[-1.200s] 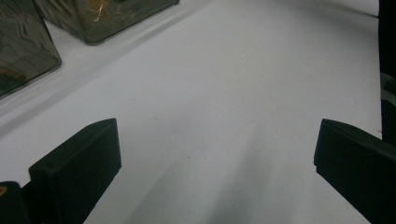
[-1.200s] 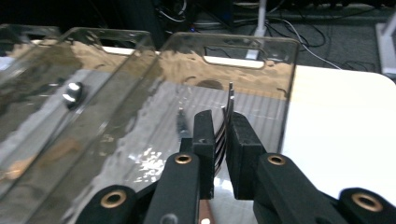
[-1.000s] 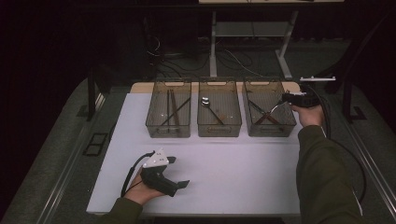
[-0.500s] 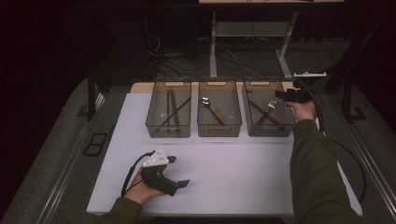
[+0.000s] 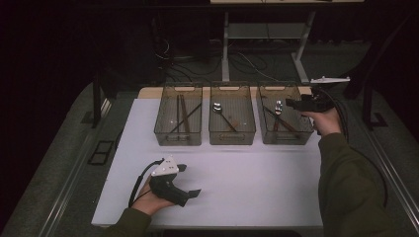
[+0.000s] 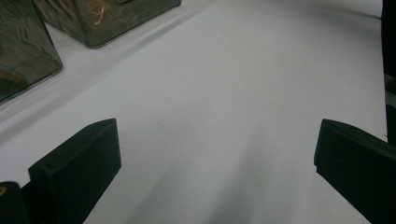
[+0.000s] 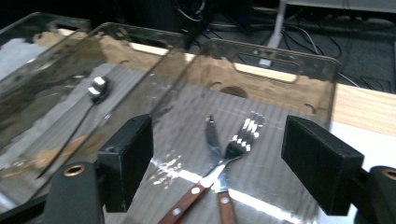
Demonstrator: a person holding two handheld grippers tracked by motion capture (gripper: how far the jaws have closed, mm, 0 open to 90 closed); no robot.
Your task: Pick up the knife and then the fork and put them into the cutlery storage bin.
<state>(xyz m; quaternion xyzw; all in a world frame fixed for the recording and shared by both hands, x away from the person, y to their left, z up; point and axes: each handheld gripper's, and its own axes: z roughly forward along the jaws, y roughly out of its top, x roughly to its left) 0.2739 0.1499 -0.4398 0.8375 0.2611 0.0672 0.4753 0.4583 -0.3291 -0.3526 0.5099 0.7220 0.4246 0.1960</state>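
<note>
We hold the right gripper, jaws apart, over the right bin. Inside lie a fork and knife. Our left gripper rests wide open, well short of the bins

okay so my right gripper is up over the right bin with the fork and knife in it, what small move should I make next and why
Probably lower the right gripper straight down into the right bin. It's open, and the fork and knife lie crossed on the floor of the bin below, between its fingers. Nothing is held yet, so dropping closer comes before closing on either one.

Dim room; grey carpet floor; metal desk legs and tangled cables behind white table.
</note>
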